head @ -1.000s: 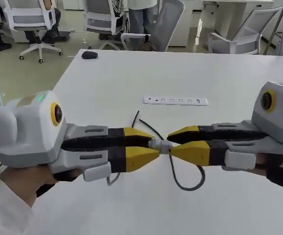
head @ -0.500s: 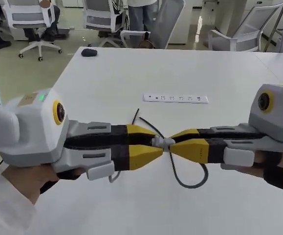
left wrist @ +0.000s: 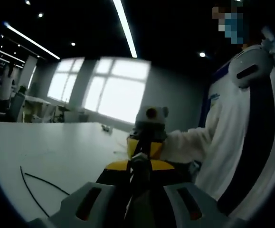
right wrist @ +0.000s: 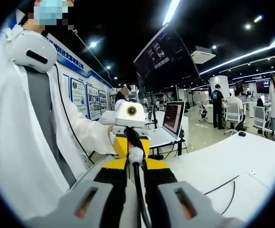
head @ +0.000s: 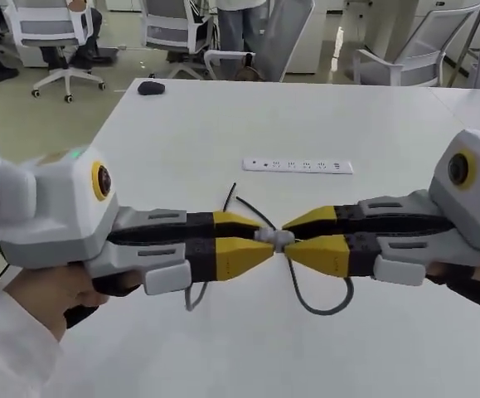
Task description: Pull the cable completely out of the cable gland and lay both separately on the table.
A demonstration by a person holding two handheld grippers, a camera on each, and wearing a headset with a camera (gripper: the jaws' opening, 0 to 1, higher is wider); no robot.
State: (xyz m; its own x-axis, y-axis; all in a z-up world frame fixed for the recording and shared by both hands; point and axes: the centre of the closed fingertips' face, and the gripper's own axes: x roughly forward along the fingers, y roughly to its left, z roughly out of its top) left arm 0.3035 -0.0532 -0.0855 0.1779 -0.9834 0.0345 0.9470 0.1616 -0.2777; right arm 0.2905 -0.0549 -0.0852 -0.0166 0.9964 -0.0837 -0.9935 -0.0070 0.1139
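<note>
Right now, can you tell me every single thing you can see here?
table: one, white, under everything.
cable gland: one, light grey, between the two gripper tips.
cable: one, dark, runs from the gland and loops below the grippers.
power strip: one, white, middle of the table.
mouse: one, black, far table edge.
office chairs: several, white and grey, beyond the table.
laptop: one, dark, on another desk.
left gripper: one, yellow-tipped, shut on the cable gland.
right gripper: one, yellow-tipped, shut on the cable.
</note>
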